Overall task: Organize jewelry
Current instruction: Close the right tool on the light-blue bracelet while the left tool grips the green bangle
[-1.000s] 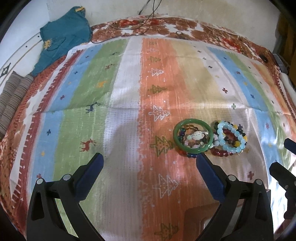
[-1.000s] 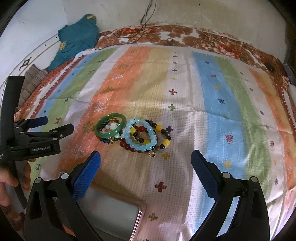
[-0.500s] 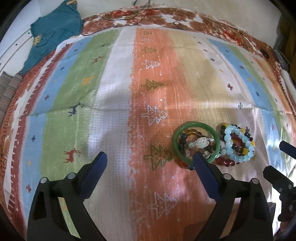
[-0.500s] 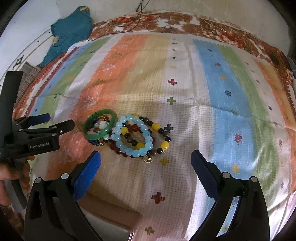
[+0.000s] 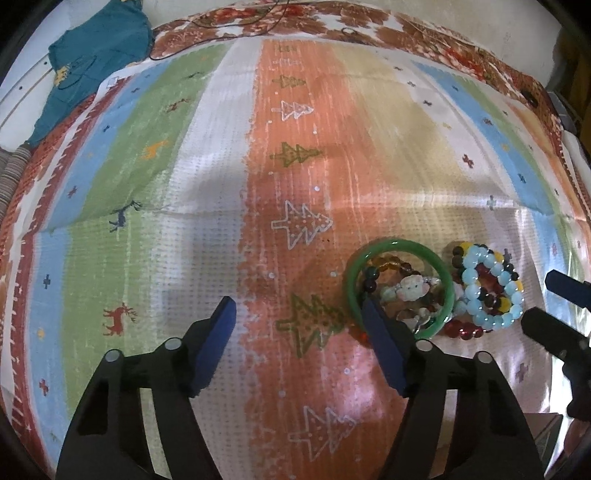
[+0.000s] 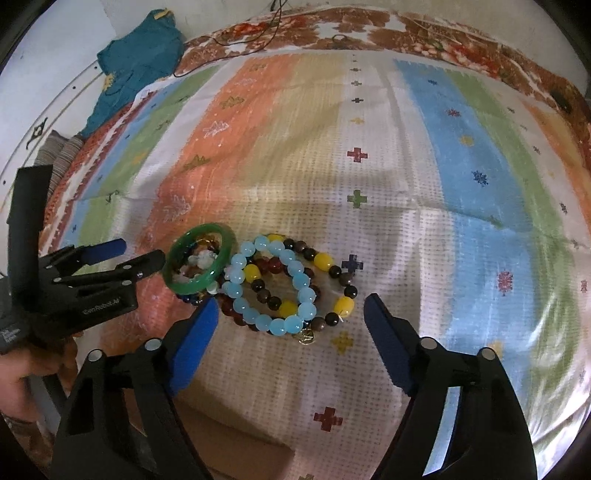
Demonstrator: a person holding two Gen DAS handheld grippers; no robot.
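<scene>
A pile of jewelry lies on the striped cloth. A green bangle point(image 5: 400, 288) point(image 6: 201, 262) rests over some small beaded pieces. Beside it lie a light blue bead bracelet point(image 5: 487, 288) point(image 6: 273, 284), a dark and yellow bead bracelet point(image 6: 332, 273) and a dark red bead bracelet point(image 5: 461, 328). My left gripper point(image 5: 299, 317) is open; its right finger sits at the bangle's near rim, and it also shows in the right wrist view point(image 6: 125, 253). My right gripper point(image 6: 290, 317) is open, just in front of the blue bracelet.
The striped cloth point(image 5: 295, 147) covers the whole surface. A teal garment point(image 5: 96, 51) point(image 6: 140, 62) lies at the far left corner, with a thin cable point(image 6: 258, 29) along the far edge. A brown box edge point(image 6: 229, 443) shows at the near side.
Both grippers have moved forward and down toward the jewelry pile. The left gripper's right finger has come up to the green bangle. The jewelry has not moved.
</scene>
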